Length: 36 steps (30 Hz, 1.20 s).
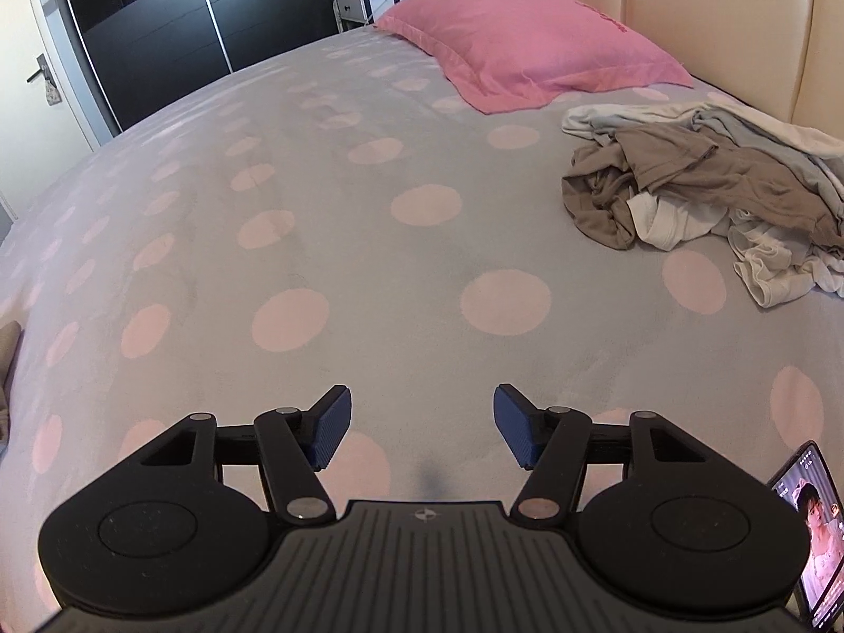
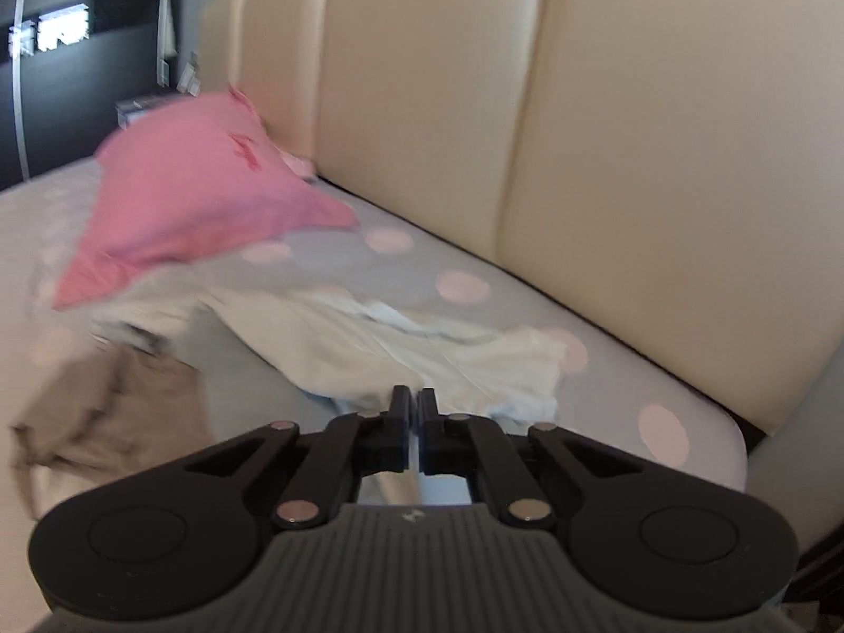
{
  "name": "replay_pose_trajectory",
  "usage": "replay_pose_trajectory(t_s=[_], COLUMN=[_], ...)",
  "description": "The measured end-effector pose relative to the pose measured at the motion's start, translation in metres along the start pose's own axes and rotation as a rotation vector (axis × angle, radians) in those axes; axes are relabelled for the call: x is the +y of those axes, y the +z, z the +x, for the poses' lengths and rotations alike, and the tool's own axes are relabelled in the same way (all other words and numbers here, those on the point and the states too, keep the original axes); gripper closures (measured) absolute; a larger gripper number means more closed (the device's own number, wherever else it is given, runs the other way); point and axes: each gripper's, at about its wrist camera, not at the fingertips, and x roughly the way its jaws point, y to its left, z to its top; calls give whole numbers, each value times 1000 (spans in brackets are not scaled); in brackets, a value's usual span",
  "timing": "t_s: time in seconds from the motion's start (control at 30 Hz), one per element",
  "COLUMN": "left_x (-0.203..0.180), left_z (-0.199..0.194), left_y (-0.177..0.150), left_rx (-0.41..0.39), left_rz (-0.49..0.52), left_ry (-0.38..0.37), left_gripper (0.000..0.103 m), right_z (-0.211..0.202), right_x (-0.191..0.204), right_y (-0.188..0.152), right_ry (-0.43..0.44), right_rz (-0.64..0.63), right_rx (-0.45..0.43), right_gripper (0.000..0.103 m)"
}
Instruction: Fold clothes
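Hovering wide open and empty over the spotted bed [image 1: 369, 242], the left gripper [image 1: 422, 424] faced the clothes pile [image 1: 701, 195] near the headboard, while the right gripper [image 2: 415, 403], closed with nothing visibly gripped, pointed at a white garment [image 2: 369, 348].

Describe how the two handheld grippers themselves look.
Both share one build: a grey ribbed body with a small round emblem, two black round housings, and black linkage arms with silver pivot pins. The left gripper has ribbed blue pads on its fingers; the right gripper shows only black fingers.
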Motion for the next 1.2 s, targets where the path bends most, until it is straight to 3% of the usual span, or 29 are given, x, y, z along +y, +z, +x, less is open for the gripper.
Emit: replay_pose_trajectory(t_s=[0.23, 0.43, 0.63, 0.8, 1.0, 1.1, 1.2], left_x=[38, 88, 140, 175, 203, 213, 216], left_z=[-47, -105, -157, -184, -207, -211, -210], left_y=[-2, -15, -37, -57, -81, -92, -101], left_rx=[-75, -135, -169, -171, -162, -147, -135], left_rz=[-50, -96, -111, -118, -114, -126, -122], left_ry=[23, 65, 139, 200, 252, 263, 259], left_gripper=[44, 44, 44, 45, 47, 47, 47], right_z=[-111, -207, -281, -352, -435, -461, -463], right_x=[67, 153, 223, 268, 309, 318, 319], right_y=[39, 33, -18, -67, -132, -162, -186], right_ry=[272, 496, 672, 932, 1252, 1313, 1287], right_rz=[-66, -160, -233, -275, -362, -413, -459], right_rx=[-108, -111, -54, 15, 165, 240, 312], right_gripper=[100, 100, 100, 100, 100, 100, 100])
